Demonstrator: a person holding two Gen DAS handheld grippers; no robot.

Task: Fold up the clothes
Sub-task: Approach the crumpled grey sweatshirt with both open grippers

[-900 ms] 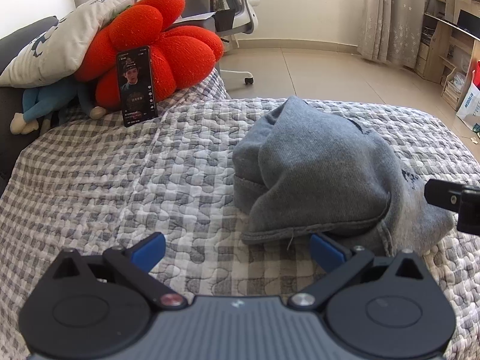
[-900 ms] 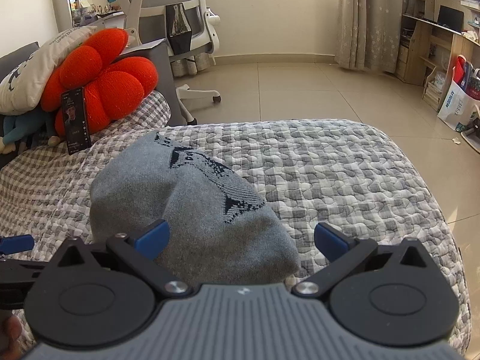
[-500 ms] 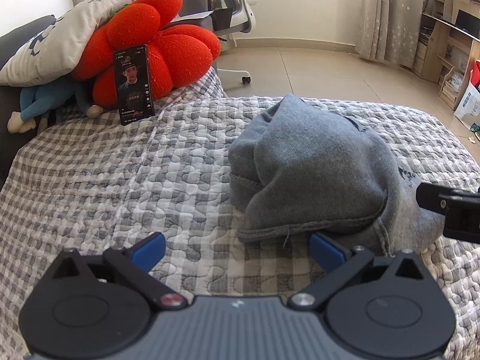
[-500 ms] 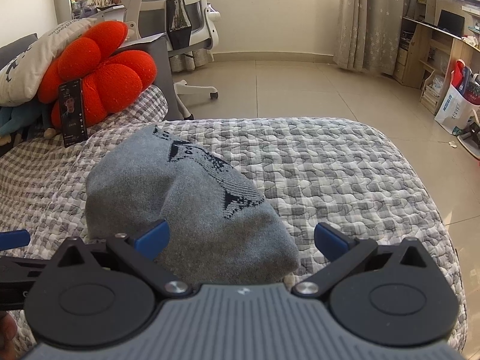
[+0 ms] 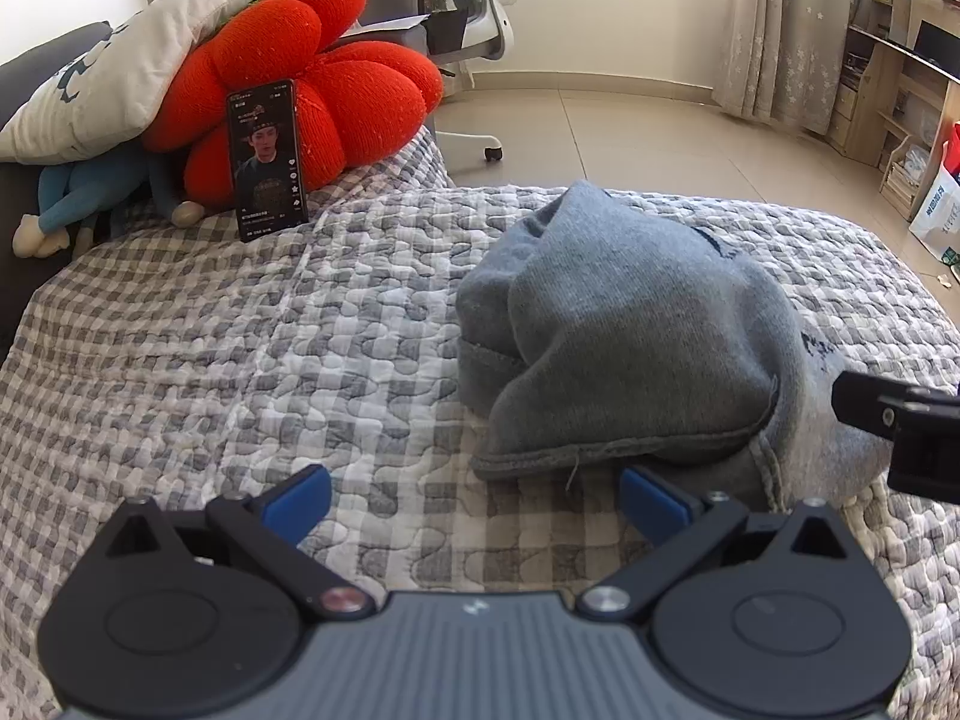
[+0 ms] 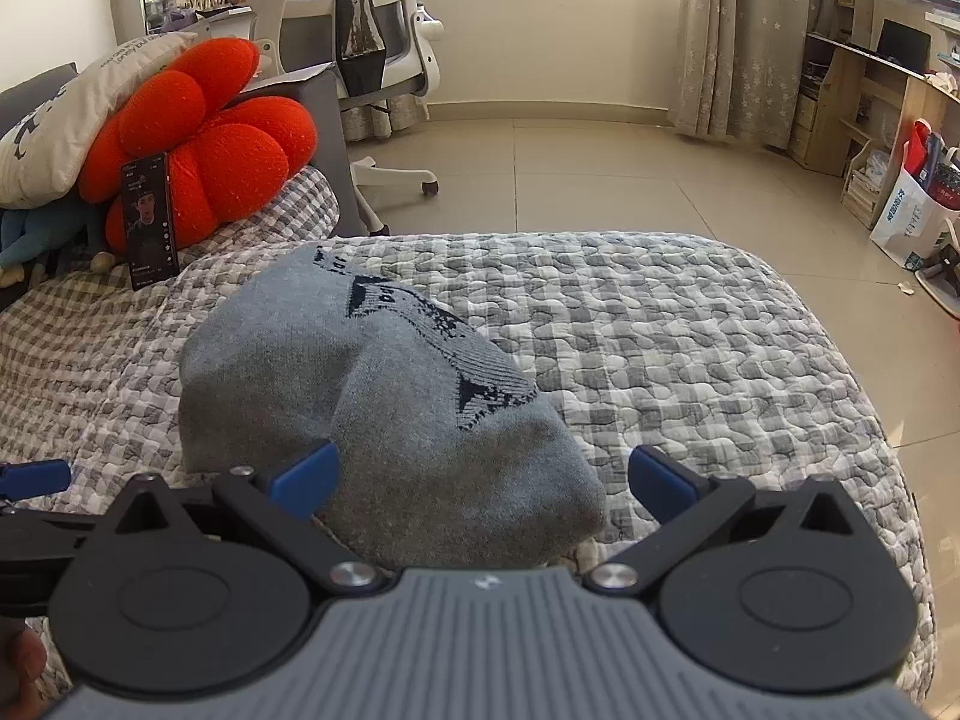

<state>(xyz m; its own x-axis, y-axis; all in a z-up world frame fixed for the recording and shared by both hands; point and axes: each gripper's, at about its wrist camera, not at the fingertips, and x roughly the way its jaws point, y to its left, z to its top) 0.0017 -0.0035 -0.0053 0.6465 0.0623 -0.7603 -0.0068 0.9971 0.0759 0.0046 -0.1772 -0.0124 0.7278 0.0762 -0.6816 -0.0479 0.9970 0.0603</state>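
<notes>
Grey sweater (image 5: 636, 336) lies bunched in a heap on the checked quilted bed (image 5: 240, 372), toward its right edge; the left hand-held gripper (image 5: 474, 498) and right hand-held gripper (image 6: 480, 480) both hover spread wide at its near hem, gripping nothing

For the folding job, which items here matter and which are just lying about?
Belongs to the job:
- grey sweater, lying bunched on the checked quilt
- left gripper and right gripper, both open

Just lying about:
- phone propped against the red flower cushion
- white pillow
- blue plush toy
- office chair
</notes>
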